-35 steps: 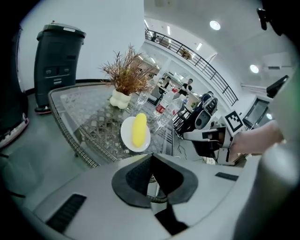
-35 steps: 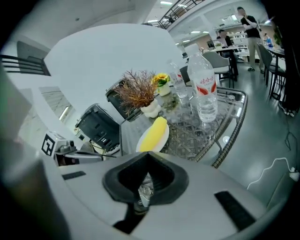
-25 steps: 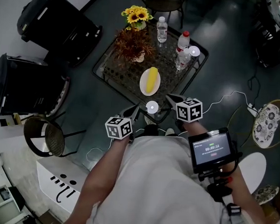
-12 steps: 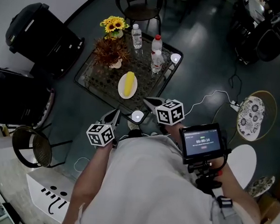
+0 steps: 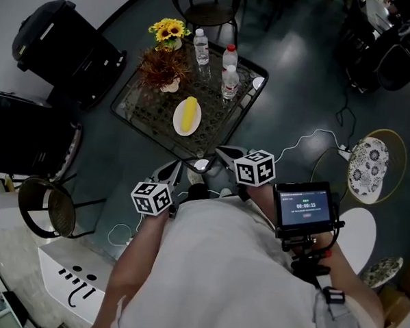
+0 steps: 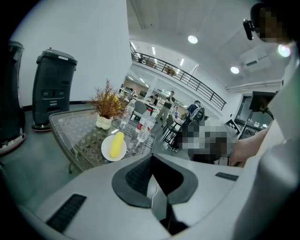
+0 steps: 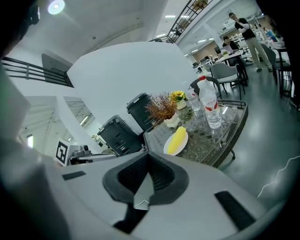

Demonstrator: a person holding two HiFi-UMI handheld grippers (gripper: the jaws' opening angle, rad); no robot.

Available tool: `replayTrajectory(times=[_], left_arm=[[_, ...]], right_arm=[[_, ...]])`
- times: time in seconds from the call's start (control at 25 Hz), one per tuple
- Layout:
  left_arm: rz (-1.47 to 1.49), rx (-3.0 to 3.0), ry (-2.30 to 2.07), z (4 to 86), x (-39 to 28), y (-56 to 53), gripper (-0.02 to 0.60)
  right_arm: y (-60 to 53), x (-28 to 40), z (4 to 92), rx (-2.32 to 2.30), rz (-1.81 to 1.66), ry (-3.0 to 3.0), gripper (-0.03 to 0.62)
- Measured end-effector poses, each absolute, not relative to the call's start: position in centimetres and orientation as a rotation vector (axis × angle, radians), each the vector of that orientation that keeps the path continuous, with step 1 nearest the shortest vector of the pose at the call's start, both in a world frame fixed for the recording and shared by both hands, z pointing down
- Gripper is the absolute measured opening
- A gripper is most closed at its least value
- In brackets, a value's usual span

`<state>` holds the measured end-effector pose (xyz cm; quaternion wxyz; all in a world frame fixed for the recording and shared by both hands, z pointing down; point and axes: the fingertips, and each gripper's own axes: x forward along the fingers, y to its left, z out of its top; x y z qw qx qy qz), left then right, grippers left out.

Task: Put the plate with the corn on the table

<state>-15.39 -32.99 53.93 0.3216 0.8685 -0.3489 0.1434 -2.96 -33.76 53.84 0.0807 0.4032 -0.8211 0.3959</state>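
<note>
A white plate (image 5: 177, 121) with a yellow corn cob (image 5: 188, 114) lies on the glass-topped wicker table (image 5: 141, 105), near its front edge. Both gripper views show the plate (image 6: 106, 149) (image 7: 168, 149) with the corn (image 6: 116, 144) (image 7: 177, 138) resting on that table (image 6: 75, 131) (image 7: 206, 140), well ahead of the jaws. My left gripper (image 5: 174, 169) (image 6: 151, 158) and right gripper (image 5: 220, 153) (image 7: 146, 155) are held close to the person's body, short of the table. Each is shut with nothing between the jaws.
On the table stand three water bottles (image 5: 229, 72), a sunflower pot (image 5: 169, 30) and a dried plant (image 5: 161, 67). Black bins (image 5: 67, 41) stand at the left, a chair (image 5: 208, 6) behind the table, a round stool (image 5: 49, 210) lower left, a cushioned chair (image 5: 369, 168) at the right.
The head view has shifted, so the table now sits higher and farther left. Both grippers stay shut and empty near the body. The plate has not moved on the table.
</note>
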Motion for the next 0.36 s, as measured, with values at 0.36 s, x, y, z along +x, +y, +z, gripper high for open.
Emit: replayTrajectory(times=[0.36], left_arm=[[0.380,2.275,-0.927,54.4,-15.2,-31.8,0.006]], right_arm=[[-32.9,-3.2,53.6,1.193,1.192,-2.491,0.009]])
